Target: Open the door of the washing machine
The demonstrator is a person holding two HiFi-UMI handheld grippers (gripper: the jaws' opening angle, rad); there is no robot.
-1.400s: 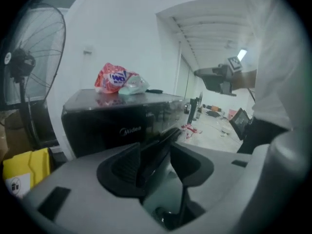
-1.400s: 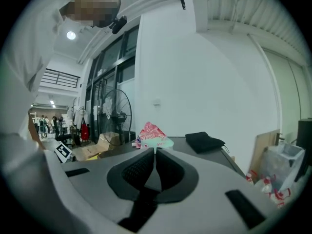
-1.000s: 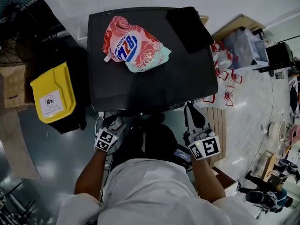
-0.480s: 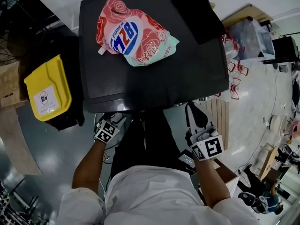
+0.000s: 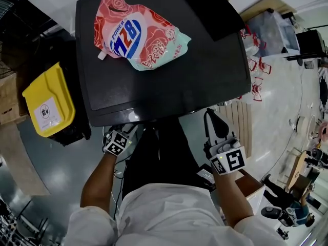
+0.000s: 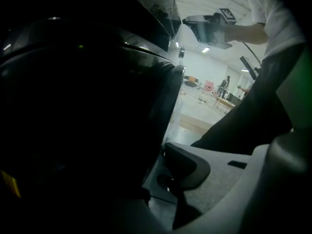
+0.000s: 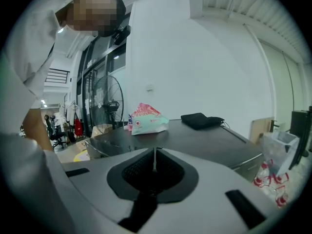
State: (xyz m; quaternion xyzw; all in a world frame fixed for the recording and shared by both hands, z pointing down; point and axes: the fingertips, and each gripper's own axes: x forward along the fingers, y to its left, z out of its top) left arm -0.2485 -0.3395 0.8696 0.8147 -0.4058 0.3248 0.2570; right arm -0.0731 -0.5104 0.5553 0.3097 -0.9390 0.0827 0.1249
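Observation:
The black washing machine is seen from above, and its front faces me. My left gripper reaches under the front edge at the left, with its tips hidden there. In the left gripper view the dark round door fills the left side. One of the fingers shows beside the door; the other is lost in the dark. These jaws are closing, and I cannot make out a grip. My right gripper hangs at the machine's front right, shut and empty.
A pink detergent pouch and a black folded cloth lie on the machine's top. A yellow bin stands to its left. Clutter, a clear box and a wooden pallet are at the right. A fan stands behind.
Both grippers have sunk a little along the machine's front. The head view has come closer over the machine's top. The left gripper stays tucked under the front edge.

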